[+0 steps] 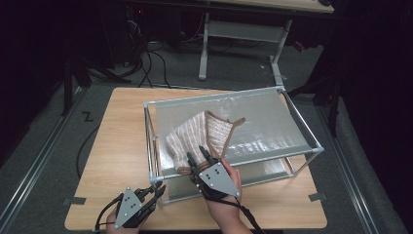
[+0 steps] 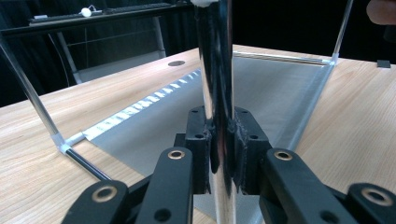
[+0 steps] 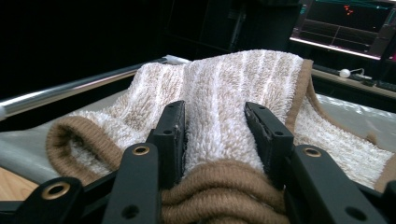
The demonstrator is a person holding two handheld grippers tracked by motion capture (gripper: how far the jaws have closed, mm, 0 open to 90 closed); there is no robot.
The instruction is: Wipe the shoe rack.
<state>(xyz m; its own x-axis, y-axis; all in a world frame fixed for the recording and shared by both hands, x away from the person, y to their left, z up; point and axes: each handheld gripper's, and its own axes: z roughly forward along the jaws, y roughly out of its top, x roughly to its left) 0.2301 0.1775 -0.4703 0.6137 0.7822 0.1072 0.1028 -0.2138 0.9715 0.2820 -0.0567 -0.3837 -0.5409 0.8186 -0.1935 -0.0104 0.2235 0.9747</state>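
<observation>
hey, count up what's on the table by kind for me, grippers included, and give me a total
Striped towel with brown trim, on the rack's upper shelf: 1
Metal-framed rack with two shelves: 1
Gripper: 2, the left gripper shut on the rack's corner post, the right gripper on the towel
Total: 4

Overhead and close views share rack [image 1: 234,141]

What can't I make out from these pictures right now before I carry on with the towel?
- Towel's near edge, high view: hidden under the right claw.
- Towel's near hem, right gripper view: cut off by the bottom edge.
- Rack post below the left claw, left gripper view: hidden by the claw.
- Left claw's tips, high view: too small and dark.
</observation>
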